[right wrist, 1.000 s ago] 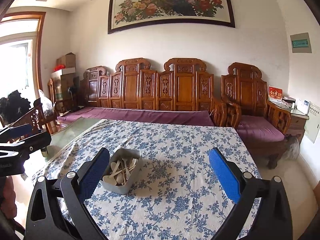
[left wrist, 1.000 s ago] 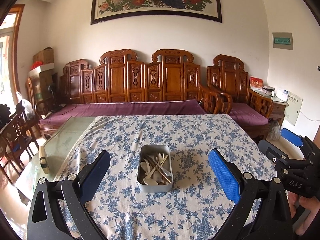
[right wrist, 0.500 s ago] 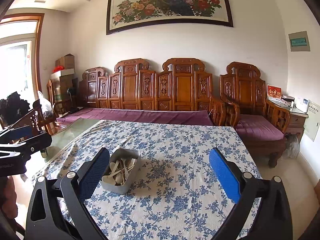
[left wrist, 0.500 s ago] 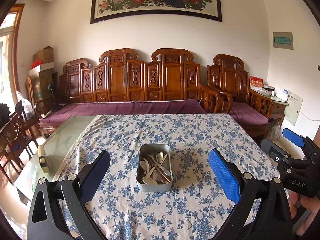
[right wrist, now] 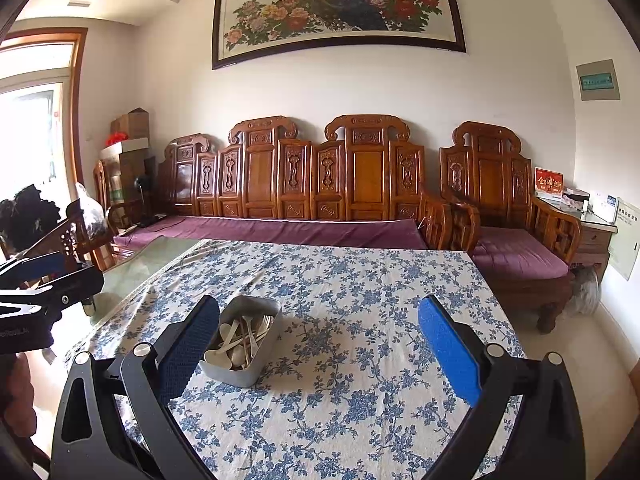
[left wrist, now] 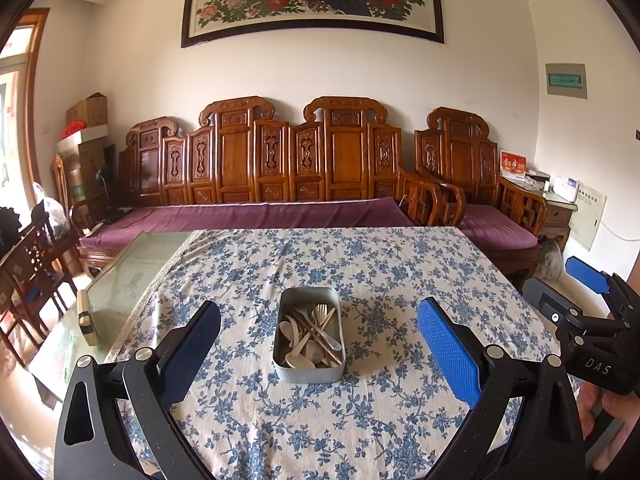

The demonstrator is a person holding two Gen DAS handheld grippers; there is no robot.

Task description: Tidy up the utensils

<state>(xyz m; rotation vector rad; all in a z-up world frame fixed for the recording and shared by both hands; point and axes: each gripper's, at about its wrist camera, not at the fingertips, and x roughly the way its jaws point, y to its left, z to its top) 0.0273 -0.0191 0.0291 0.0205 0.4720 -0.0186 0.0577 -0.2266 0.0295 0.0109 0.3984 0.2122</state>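
Note:
A grey metal tin (left wrist: 282,354) stands on the blue-flowered tablecloth (left wrist: 360,264). It holds a heap of utensils (left wrist: 312,334): white spoons, a fork and thin metal pieces. My left gripper (left wrist: 318,346) is open and empty, held above the near side of the table with the tin straight ahead between its fingers. My right gripper (right wrist: 318,346) is open and empty; the tin (right wrist: 256,368) lies ahead to its left, close to its left finger (right wrist: 192,344). Each gripper shows at the edge of the other's view, the right one (left wrist: 576,300) and the left one (right wrist: 48,276).
The cloth leaves a glass strip of the table (left wrist: 132,280) bare on the left, with a small tan block (left wrist: 86,316) on it. A carved wooden bench with purple cushions (left wrist: 256,212) stands behind the table. An armchair (left wrist: 492,208) is at the back right.
Both views have barely shifted. The tin and utensils lie as before and both grippers stay open.

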